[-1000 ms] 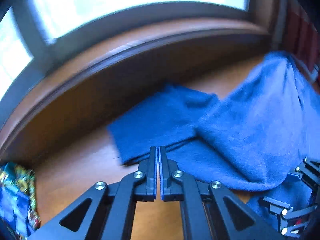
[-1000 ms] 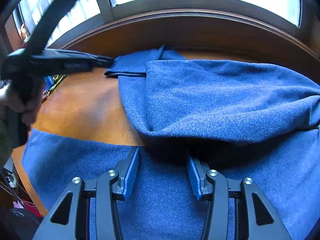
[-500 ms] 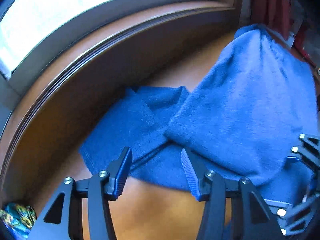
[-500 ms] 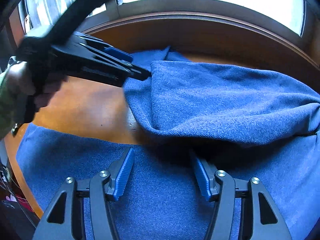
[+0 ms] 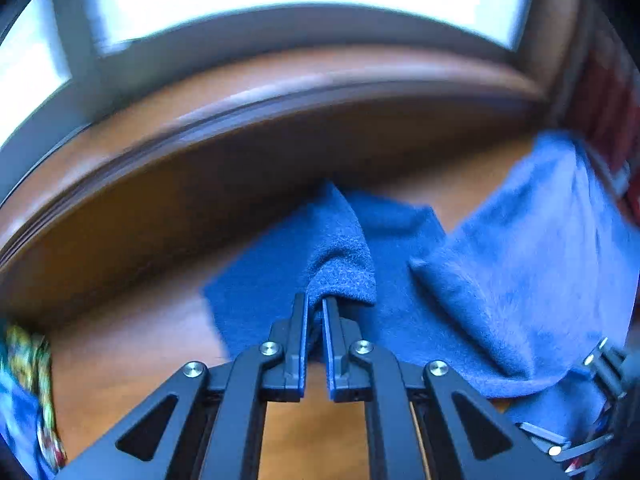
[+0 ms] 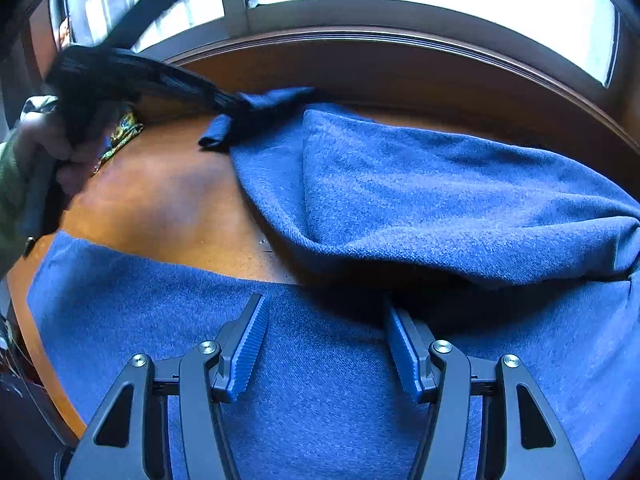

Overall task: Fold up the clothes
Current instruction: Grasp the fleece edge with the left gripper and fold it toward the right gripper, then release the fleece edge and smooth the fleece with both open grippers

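A blue fleece garment [image 6: 420, 208] lies spread over a round wooden table [image 6: 160, 208], its upper part folded over in a thick roll. Its far sleeve end [image 5: 340, 256] is pinched and lifted by my left gripper [image 5: 315, 304], which is shut on it. In the right wrist view the left gripper [image 6: 230, 106] shows at the upper left, held by a hand, with the sleeve end [image 6: 272, 102] in its tips. My right gripper [image 6: 324, 320] hovers open low over the near part of the garment, nothing between its fingers.
A raised wooden sill [image 6: 400, 64] curves behind the table under bright windows. A colourful patterned packet [image 5: 28, 384] lies at the table's left edge, seen also as the packet [image 6: 122, 132] beside the hand. Bare wood shows left of the garment.
The left gripper went from open over the sleeve to shut on it and has lifted the sleeve end off the table. The right gripper has stayed open in place.
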A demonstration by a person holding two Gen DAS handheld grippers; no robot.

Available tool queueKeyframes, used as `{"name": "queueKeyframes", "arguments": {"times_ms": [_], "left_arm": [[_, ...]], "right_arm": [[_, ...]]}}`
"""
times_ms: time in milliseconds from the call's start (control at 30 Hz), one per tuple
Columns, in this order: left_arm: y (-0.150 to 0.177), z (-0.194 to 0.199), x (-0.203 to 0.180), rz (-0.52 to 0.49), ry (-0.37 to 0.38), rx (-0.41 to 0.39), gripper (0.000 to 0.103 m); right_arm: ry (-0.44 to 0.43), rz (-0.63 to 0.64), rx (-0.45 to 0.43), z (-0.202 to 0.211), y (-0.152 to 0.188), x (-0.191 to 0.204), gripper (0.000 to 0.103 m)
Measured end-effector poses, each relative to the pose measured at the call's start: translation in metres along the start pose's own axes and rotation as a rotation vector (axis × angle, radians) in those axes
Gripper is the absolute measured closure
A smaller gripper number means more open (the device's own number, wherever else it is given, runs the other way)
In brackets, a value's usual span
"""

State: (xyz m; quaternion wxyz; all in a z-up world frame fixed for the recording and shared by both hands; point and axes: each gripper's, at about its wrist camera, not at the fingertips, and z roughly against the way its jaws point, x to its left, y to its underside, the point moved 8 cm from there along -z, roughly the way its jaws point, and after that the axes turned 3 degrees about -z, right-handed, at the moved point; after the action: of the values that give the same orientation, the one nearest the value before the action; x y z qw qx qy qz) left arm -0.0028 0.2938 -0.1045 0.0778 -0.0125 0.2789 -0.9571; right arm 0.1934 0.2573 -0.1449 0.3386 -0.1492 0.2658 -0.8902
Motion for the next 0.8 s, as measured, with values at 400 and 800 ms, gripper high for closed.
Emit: {"name": "queueKeyframes", "arguments": {"times_ms": [400,800], "left_arm": [[0.087,0.098,0.129,0.376,-0.247,-0.004,0.097],[0.139,0.118,0.159,0.474,-0.25,-0.014,0.094]], "right_arm": [[0.005,0.048,0.013,0.0,0.005,0.0,0.044],[-0.045,0.094,-0.005,0.032,-0.028,0.023,0.044]]}}
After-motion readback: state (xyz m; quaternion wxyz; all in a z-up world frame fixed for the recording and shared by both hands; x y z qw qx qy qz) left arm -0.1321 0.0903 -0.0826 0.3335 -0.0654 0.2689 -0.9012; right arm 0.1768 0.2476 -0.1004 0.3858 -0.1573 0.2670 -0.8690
